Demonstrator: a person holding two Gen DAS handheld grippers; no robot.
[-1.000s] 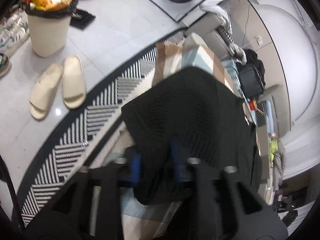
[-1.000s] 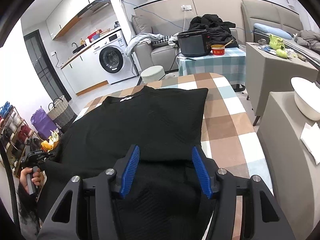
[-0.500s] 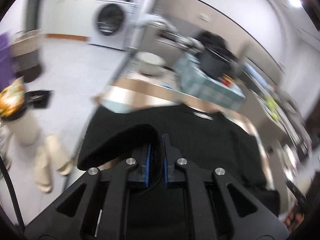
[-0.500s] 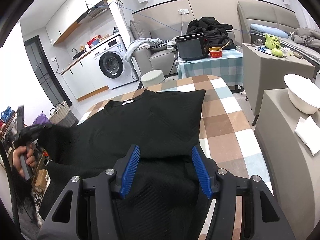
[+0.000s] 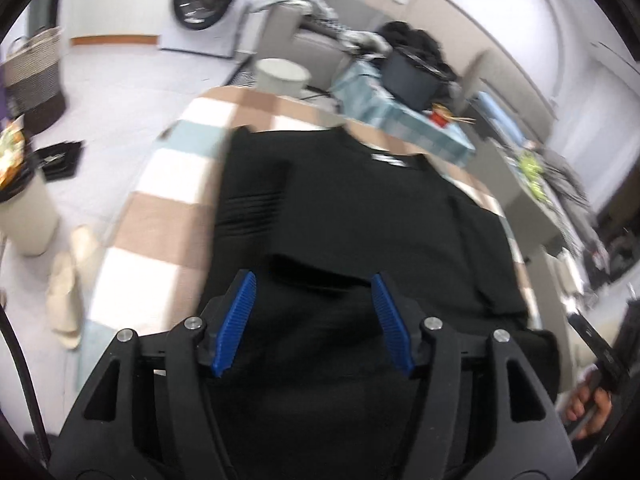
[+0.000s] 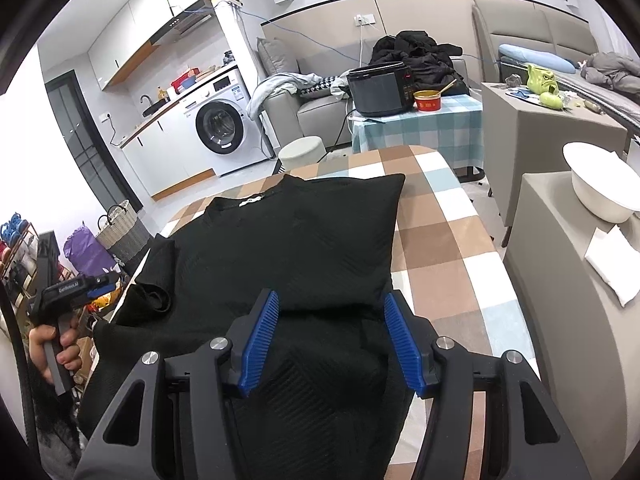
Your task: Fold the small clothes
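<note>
A black sweater (image 6: 288,248) lies flat on the checked table (image 6: 436,240), collar at the far end and its right side folded in. My right gripper (image 6: 330,296) hovers open over the near hem, with cloth beneath it and nothing pinched. My left gripper (image 5: 313,280) is above the sweater's (image 5: 360,208) left part. Its jaws are opening and nothing is between the pads. In the right wrist view the left gripper (image 6: 96,286), held by a hand (image 6: 52,344), sits at the table's left edge. Beside it, the left sleeve (image 6: 158,276) rests bunched on the sweater.
Left of the table, a bin (image 5: 20,208) and slippers (image 5: 64,288) stand on the floor. Beyond the far end are a round stool (image 6: 302,152), a washing machine (image 6: 218,130) and a side table with a black cooker (image 6: 380,88). A grey cabinet with a white bowl (image 6: 600,192) stands on the right.
The left gripper carried the left sleeve from beyond the table's left edge up and inward over the sweater, then opened and let it go. The right gripper stayed in place.
</note>
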